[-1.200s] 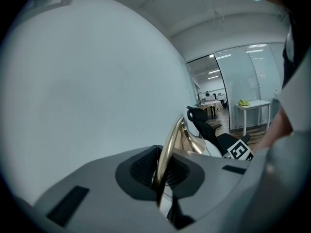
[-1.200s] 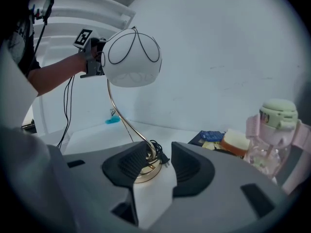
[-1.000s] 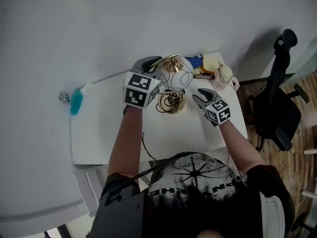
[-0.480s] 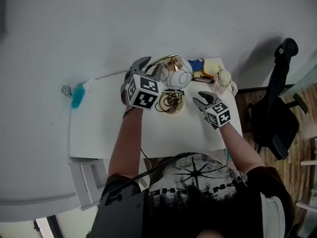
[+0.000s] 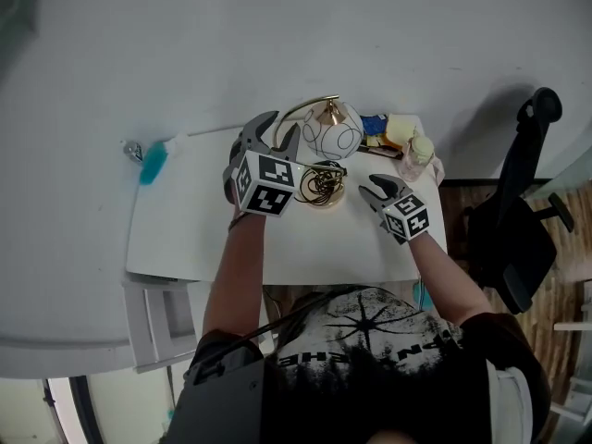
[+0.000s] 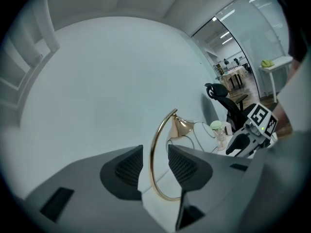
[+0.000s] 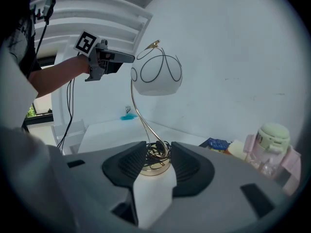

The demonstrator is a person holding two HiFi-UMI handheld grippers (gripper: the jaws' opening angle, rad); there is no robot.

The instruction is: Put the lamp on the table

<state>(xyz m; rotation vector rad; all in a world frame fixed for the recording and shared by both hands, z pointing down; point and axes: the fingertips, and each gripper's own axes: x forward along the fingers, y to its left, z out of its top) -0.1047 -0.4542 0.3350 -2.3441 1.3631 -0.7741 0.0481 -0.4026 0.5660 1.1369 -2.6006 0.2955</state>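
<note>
well, head view: the lamp (image 5: 330, 140) stands on the white table (image 5: 185, 239), left tool (image 5: 275, 135) and right tool (image 5: 375, 186) flanking it. left gripper view: jaws just opened wide, gold stem (image 6: 150, 164) loose between them. right gripper view: jaws apart, lamp base (image 7: 155, 169) just beyond.

Lit brightly and evenly. Throws one soft shadow on the wall (image 5: 277, 44) behind the chair (image 5: 518, 239), right of the right gripper (image 5: 374, 188). Bends and darkens toward both gripper views' rims; blurs nearest the jaws.
</note>
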